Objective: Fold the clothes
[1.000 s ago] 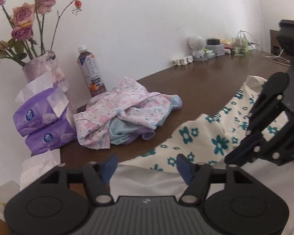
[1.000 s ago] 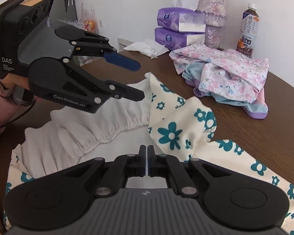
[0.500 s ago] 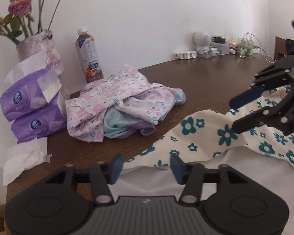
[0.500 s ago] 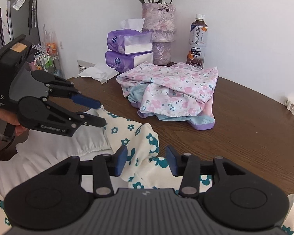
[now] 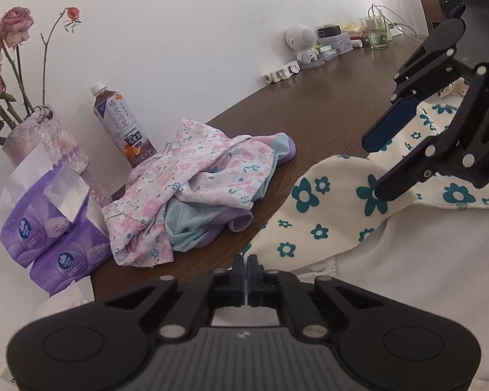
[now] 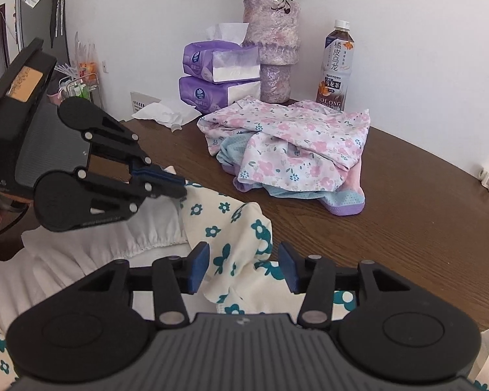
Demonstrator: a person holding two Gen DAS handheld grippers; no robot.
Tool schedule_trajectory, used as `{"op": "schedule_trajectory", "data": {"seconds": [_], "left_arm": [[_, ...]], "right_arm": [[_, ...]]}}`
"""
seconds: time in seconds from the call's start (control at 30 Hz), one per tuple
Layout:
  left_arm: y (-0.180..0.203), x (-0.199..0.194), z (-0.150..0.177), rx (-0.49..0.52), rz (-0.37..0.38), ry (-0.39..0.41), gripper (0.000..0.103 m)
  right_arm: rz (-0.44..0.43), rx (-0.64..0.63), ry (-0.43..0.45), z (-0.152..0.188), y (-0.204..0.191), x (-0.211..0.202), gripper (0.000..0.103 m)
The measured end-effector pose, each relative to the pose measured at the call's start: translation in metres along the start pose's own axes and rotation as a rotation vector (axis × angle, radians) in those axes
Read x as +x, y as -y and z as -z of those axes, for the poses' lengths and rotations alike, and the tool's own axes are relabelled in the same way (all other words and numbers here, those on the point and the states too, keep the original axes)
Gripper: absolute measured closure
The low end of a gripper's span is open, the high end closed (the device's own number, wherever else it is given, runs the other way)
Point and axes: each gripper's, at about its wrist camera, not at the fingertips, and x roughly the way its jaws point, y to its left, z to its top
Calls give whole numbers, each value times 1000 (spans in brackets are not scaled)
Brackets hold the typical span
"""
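— Two garments show, yes?
— Yes. The cream dress (image 6: pixel 238 228) with teal flowers lies right under both grippers, its white lining (image 6: pixel 107 238) beside it. The left gripper (image 5: pixel 247 262) has its jaws together at the dress's edge; whether cloth is pinched there I cannot tell. The right gripper (image 6: pixel 243 265) has its jaws apart, a fold of the dress between them.
— And beyond?
— Ahead of the jaws, a pink pile (image 6: pixel 293 150) sits on the brown table (image 6: pixel 407 215). Behind it stand tissue packs (image 6: pixel 218 75), a vase (image 6: pixel 272 49) and a bottle (image 6: pixel 335 65) against the white wall (image 5: pixel 185 32). Small clutter (image 5: pixel 339 42) lines the table's far end.
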Motion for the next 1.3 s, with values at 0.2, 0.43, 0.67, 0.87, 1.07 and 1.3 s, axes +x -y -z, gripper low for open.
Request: {"op": "schedule_trajectory", "data": {"seconds": [0.2, 0.43, 0.67, 0.87, 1.07, 1.3], "left_arm": [[3, -7, 1, -5, 15, 7, 103], [4, -8, 1, -31, 8, 12, 103], [4, -30, 5, -63, 11, 40, 103], [21, -56, 18, -47, 45, 19, 103], [15, -52, 26, -139, 42, -14, 97], [2, -29, -14, -255, 164, 96, 78]], "right_arm": [[-20, 11, -12, 1, 0, 6, 55], [-23, 2, -38, 3, -2, 16, 89], [-44, -53, 28, 6, -8, -4, 93], [-97, -153, -21, 16, -23, -8, 93], [-92, -142, -56, 20, -26, 6, 93], [-81, -112, -56, 20, -27, 14, 90]]}}
